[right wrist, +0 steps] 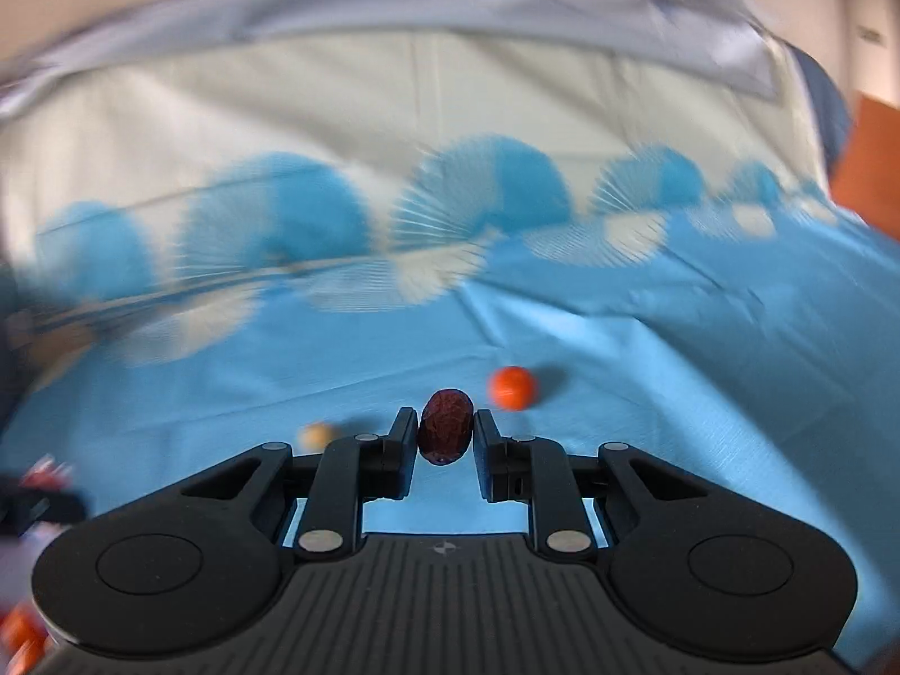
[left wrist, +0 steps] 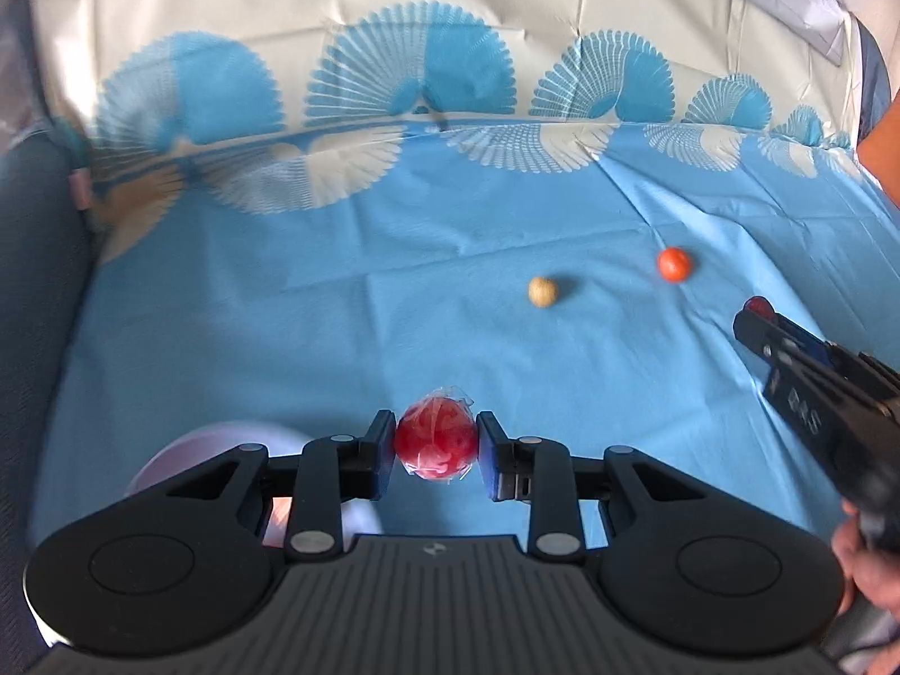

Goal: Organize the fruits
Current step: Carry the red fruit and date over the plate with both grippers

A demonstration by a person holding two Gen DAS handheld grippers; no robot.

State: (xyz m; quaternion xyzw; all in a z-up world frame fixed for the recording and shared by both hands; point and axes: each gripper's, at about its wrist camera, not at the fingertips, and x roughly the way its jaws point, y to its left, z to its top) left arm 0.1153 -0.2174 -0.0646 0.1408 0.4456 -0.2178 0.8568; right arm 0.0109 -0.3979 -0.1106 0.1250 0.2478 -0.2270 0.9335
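My left gripper (left wrist: 436,447) is shut on a round red fruit in clear wrap (left wrist: 436,441), held above the blue tablecloth (left wrist: 337,309). My right gripper (right wrist: 444,439) is shut on a dark wrinkled red date (right wrist: 444,427); in the left wrist view that gripper (left wrist: 754,318) reaches in from the right with the date at its tip. A small orange fruit (left wrist: 674,264) (right wrist: 512,387) and a pale beige round fruit (left wrist: 543,291) (right wrist: 315,435) lie loose on the cloth beyond both grippers.
A pale plate or bowl (left wrist: 169,467) shows under my left gripper at the lower left. A dark chair edge (left wrist: 34,281) borders the table's left side. Orange fruits (right wrist: 19,635) sit blurred at the right wrist view's lower left corner. A hand (left wrist: 866,568) grips the right tool.
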